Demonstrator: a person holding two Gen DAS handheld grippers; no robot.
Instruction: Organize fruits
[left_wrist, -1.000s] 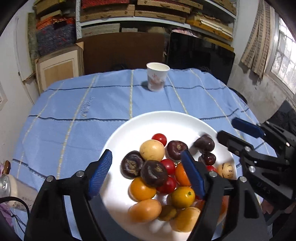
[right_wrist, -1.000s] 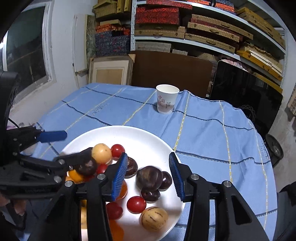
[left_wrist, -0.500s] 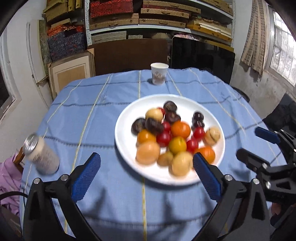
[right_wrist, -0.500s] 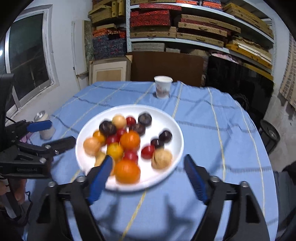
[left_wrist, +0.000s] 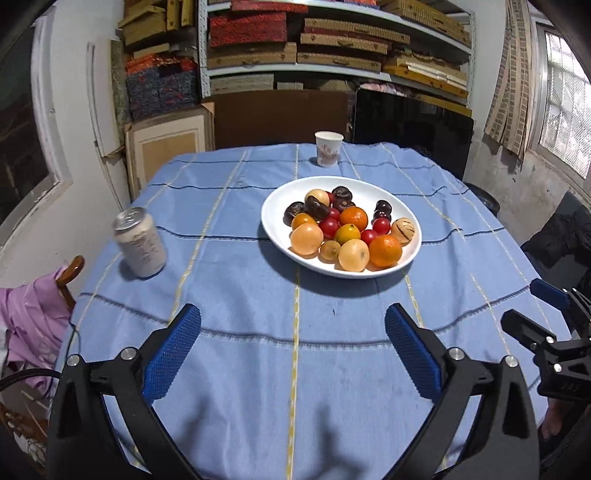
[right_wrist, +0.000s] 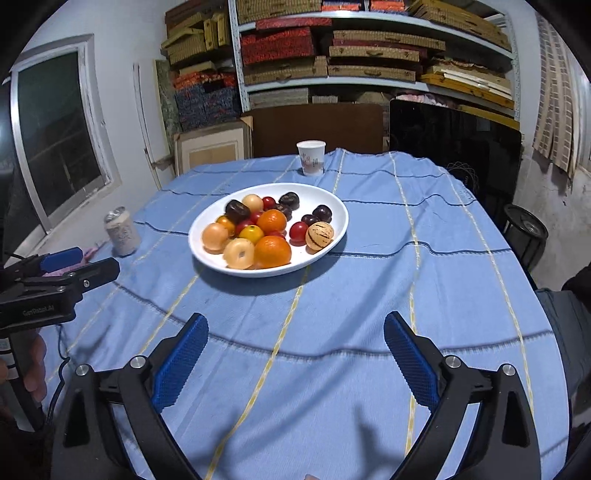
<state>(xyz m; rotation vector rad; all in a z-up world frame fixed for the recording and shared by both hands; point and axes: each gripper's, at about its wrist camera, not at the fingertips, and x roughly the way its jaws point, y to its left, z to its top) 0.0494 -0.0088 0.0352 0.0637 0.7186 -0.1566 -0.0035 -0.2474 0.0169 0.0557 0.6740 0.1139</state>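
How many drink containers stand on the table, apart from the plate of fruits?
2. A white paper cup stands at the far edge of the table, beyond the plate. A drink can stands left of the plate, near the table's left edge.

A white plate (left_wrist: 271, 221) sits ahead of both grippers, well apart from their open fingertips, on the blue checked cloth. It holds a loose pile of fruits (left_wrist: 343, 230): two oranges (left_wrist: 385, 250), pale yellow-orange round ones on the near side, small red tomatoes (left_wrist: 381, 225) in the middle, dark purple-brown ones at the far side, and a tan striped one (left_wrist: 402, 230) at the right edge.
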